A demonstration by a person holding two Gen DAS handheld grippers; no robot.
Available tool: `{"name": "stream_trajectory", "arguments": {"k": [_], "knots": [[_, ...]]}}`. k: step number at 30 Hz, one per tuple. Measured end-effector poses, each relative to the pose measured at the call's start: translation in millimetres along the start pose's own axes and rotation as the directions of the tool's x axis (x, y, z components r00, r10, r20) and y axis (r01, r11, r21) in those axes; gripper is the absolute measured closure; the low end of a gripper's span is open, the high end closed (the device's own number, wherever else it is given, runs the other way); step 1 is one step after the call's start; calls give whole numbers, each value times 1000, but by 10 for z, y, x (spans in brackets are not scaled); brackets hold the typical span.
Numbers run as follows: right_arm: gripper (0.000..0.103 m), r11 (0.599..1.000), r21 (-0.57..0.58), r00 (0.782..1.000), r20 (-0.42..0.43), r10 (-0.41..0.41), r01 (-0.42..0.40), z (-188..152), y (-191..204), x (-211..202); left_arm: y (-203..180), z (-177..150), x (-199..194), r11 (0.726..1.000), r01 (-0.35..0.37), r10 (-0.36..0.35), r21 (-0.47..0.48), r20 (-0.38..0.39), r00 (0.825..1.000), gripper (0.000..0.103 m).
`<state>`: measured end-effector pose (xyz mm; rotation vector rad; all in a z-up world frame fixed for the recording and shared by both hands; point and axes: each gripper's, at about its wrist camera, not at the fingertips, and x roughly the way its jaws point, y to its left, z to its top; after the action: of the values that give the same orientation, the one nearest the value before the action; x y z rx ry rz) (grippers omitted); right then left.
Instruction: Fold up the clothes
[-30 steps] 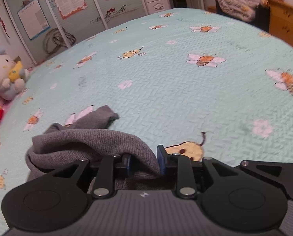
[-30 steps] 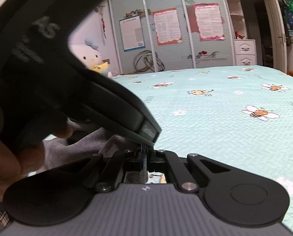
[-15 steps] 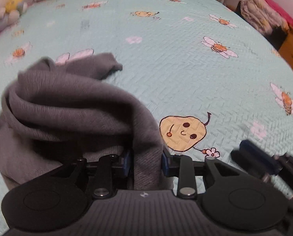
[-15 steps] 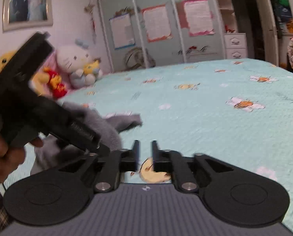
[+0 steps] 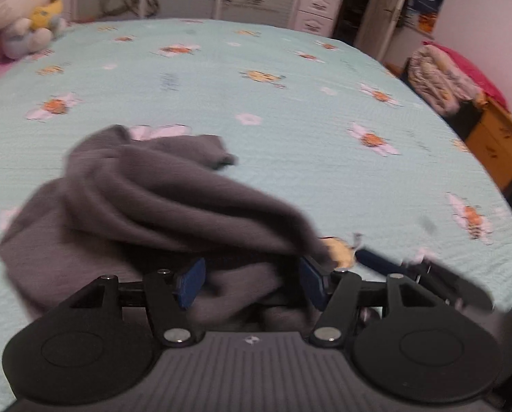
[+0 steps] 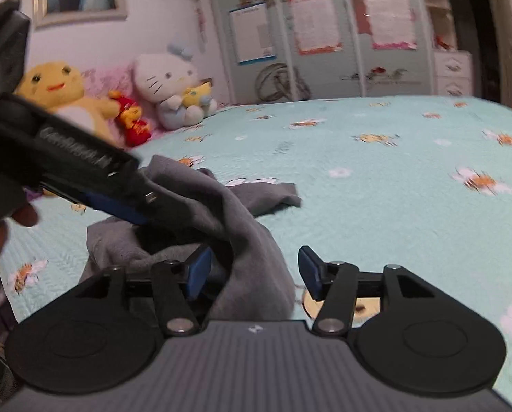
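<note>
Gaping after just widening, both hand-held grippers, left [image 5: 251,283] and right [image 6: 252,273], released around grey garment [image 5: 146,206].

Soft, even indoor light fills both views, with no glare and only faint shadow under the grey garment [image 5: 146,206]. Motion blur smears the bedspread [image 5: 290,103] prints and the right gripper [image 5: 424,271] in the left wrist view. Fisheye distortion bows the bed's edge and darkens the corners. The wardrobe doors [image 6: 324,41] look soft.
</note>
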<state>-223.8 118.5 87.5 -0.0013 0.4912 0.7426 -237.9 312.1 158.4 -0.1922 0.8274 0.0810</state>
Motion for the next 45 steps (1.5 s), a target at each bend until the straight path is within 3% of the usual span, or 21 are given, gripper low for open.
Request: {"name": "stream_trajectory", "arguments": {"k": [5,6,7,11,12,13,14,18,24,32,38,42,44,45], "knots": [[45,995,-99,1000,4,-30,30,220,225,284,478,-202,-165,988,-106,106,-112,0,994,39],[41,993,-117,1000,-3,-23,23,264,264,355,591,-243,-191,982,-117,118,-146,-4,993,39],[36,991,-134,1000,-18,-10,7,307,306,430,704,-283,-216,975,-128,129,-180,-8,992,39],[38,991,-131,996,-90,14,-26,380,354,737,1040,-438,-276,945,-174,168,-276,-46,985,39],[52,992,-124,994,-111,10,-24,369,359,785,1093,-463,-276,939,-183,174,-290,-55,983,39],[87,993,-118,991,-133,7,-23,359,363,833,1143,-487,-274,933,-191,180,-304,-64,982,39],[91,993,-116,990,-138,4,-20,338,373,832,1183,-509,-273,928,-196,183,-316,-70,981,39],[93,993,-118,996,-89,-24,14,233,413,595,1258,-562,-277,922,-198,183,-334,-75,980,39],[94,983,-72,986,17,-166,167,230,231,-59,1325,-632,-217,919,-155,138,-362,-71,988,39],[97,942,71,945,-31,-326,328,1,-402,-596,1410,-708,-122,904,-117,97,-411,-69,993,38],[96,913,256,945,-169,-282,318,-323,-829,-584,1563,-739,25,868,-97,74,-486,-67,995,38],[89,912,313,963,-127,-236,265,-334,-832,-635,1641,-663,109,858,-103,92,-503,-47,995,38],[87,915,296,962,-89,-257,272,-268,-793,-717,1698,-598,164,854,-118,113,-507,-41,993,38],[80,922,272,961,-69,-267,276,-224,-755,-749,1746,-563,199,848,-129,127,-515,-40,991,38]]}}
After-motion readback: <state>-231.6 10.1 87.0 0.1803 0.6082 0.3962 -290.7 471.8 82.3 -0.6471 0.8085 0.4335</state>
